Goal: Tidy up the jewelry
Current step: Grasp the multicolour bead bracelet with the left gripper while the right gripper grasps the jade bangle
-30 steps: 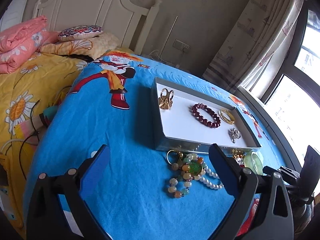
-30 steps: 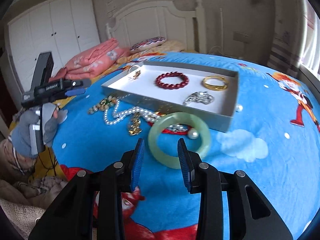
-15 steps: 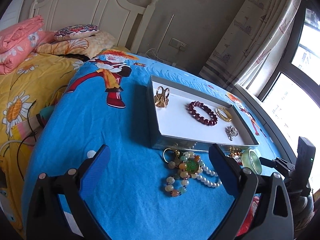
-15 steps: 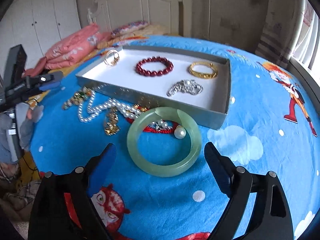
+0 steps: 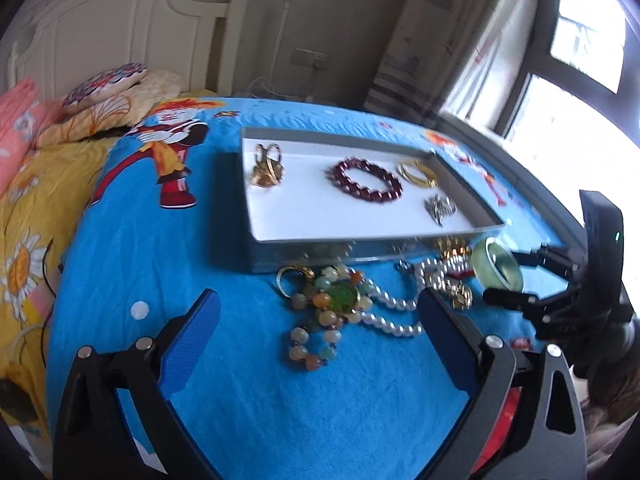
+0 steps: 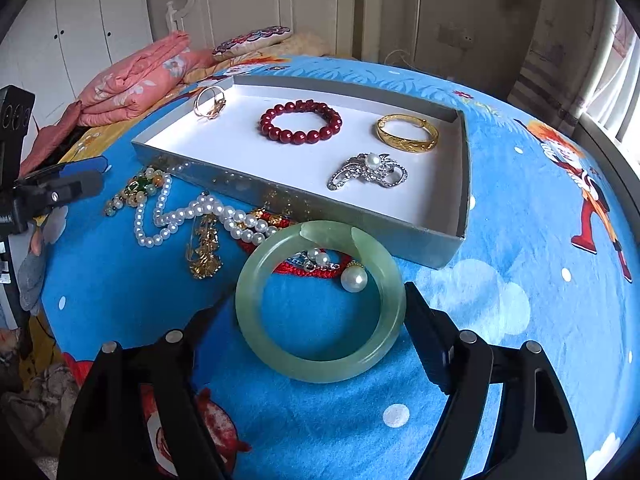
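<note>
A pale green jade bangle (image 6: 320, 364) lies on the blue bedspread, its far edge resting on a red cord and a pearl. My right gripper (image 6: 318, 294) straddles it and its jaws are closing, pads close against both sides with no visible squeeze. The grey tray (image 6: 456, 216) behind holds a red bead bracelet (image 6: 300, 122), a gold bangle (image 6: 406, 132), a silver brooch (image 6: 368, 172) and a gold ring (image 6: 208, 102). My left gripper (image 5: 316, 300) stands open and empty above a coloured bead bracelet (image 5: 316, 328) and a pearl string (image 5: 390, 316). The bangle (image 5: 498, 266) shows there between the right fingers.
A tangle of pearls (image 6: 192, 212), gold pieces (image 6: 204, 252) and a red cord (image 6: 304, 270) lies against the tray's near wall. Pink quilts (image 6: 136, 80) and pillows (image 6: 252, 38) are at the headboard. Curtains and a window (image 5: 580, 24) border the bed's right side.
My right gripper opened wide from a narrow gap and moved forward until the bangle lay between its jaws. The left gripper rolled and shifted right, nearer the jewelry pile.
</note>
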Demonstrator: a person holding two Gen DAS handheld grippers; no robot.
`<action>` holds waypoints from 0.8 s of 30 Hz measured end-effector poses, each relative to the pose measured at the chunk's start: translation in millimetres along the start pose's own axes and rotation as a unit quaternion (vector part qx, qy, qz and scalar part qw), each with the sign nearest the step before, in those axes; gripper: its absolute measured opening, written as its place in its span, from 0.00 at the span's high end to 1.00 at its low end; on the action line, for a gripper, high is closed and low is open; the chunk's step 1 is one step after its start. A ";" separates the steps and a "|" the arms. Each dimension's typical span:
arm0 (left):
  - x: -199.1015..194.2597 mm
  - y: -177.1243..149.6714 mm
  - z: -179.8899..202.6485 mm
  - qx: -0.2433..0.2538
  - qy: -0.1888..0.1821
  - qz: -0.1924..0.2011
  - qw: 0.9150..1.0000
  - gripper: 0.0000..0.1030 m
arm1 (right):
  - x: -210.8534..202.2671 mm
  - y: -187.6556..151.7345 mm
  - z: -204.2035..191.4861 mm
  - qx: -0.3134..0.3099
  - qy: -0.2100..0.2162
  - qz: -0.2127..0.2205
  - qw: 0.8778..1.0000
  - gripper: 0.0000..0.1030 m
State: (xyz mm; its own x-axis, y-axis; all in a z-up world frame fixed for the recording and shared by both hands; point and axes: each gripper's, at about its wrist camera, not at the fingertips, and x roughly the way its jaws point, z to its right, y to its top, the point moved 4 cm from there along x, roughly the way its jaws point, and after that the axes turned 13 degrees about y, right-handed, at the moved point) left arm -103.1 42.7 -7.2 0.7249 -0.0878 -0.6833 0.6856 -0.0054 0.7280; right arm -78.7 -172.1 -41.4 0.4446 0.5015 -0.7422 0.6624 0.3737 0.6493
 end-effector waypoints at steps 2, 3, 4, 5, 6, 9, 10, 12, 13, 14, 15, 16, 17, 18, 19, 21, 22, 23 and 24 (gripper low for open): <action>1.9 -2.8 10.9 0.034 0.006 -0.004 0.999 0.06 | -0.4 -0.2 0.0 0.001 0.002 0.001 1.000 0.25; 2.1 -4.5 14.6 0.045 0.007 -0.005 0.999 0.09 | -0.8 -0.1 0.6 0.003 0.004 0.001 1.000 0.25; 3.3 -7.1 19.7 0.061 0.011 -0.010 0.998 0.11 | -0.9 0.4 0.8 0.004 0.006 0.002 1.000 0.25; 5.8 -11.0 24.1 0.076 0.018 -0.018 0.997 0.15 | -1.3 0.5 1.4 0.006 0.008 0.003 1.000 0.25; 7.5 -14.3 26.8 0.086 0.021 -0.022 0.996 0.21 | -1.4 0.3 1.6 0.008 0.009 0.003 1.000 0.25; 11.7 -21.6 30.3 0.101 0.027 -0.037 0.994 0.33 | -1.5 0.7 1.7 0.008 0.011 0.004 1.000 0.25; 12.5 -21.9 28.9 0.099 0.028 -0.037 0.994 0.35 | -1.5 0.6 1.7 0.008 0.011 0.004 1.000 0.25; 11.6 -21.7 25.9 0.091 0.023 -0.033 0.995 0.51 | -2.2 0.8 1.2 0.008 0.011 0.006 1.000 0.25; 10.5 -22.1 24.9 0.091 0.022 -0.030 0.995 0.58 | -2.4 0.9 1.0 0.007 0.012 0.006 1.000 0.25; 10.1 -22.4 24.8 0.093 0.024 -0.028 0.995 0.75 | -2.6 0.7 0.7 0.007 0.012 0.007 1.000 0.25; 9.4 -22.6 24.6 0.096 0.025 -0.026 0.995 0.77 | -2.7 0.7 0.3 0.006 0.013 0.007 1.000 0.25; 8.1 -23.7 25.1 0.102 0.025 -0.024 0.994 0.78 | -3.3 0.8 -0.4 0.005 0.013 0.008 1.000 0.25; 6.7 -25.1 25.9 0.106 0.026 -0.021 0.994 0.82 | -4.1 0.8 -0.9 0.004 0.013 0.010 1.000 0.25; 5.2 -26.9 26.8 0.111 0.028 -0.018 0.993 0.83 | -4.4 0.5 -0.9 0.003 0.014 0.011 1.000 0.25; 2.4 -29.6 27.5 0.113 0.030 -0.015 0.993 0.83 | -5.4 0.2 -1.4 0.002 0.016 0.013 1.000 0.26; -2.0 -33.5 27.3 0.109 0.025 -0.012 0.994 0.83 | -7.7 -0.6 -1.6 0.003 0.020 0.018 1.000 0.26; -5.6 -36.2 26.7 0.105 0.021 -0.010 0.994 0.83 | -9.2 -1.0 -1.6 0.006 0.025 0.021 0.999 0.26; -9.0 -38.3 26.2 0.102 0.018 -0.009 0.995 0.83 | -10.4 -1.5 -0.8 0.009 0.029 0.023 0.999 0.26; -12.1 -39.4 25.2 0.099 0.017 -0.006 0.995 0.83 | -11.7 -1.8 0.5 0.012 0.034 0.026 0.999 0.26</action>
State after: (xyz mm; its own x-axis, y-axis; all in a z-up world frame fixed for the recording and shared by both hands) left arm -140.7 18.9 -26.2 0.7202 -0.0531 -0.6917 0.6704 -0.2032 0.7136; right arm -84.8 -179.0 -34.1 0.4377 0.5711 -0.6945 0.6543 0.3274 0.6817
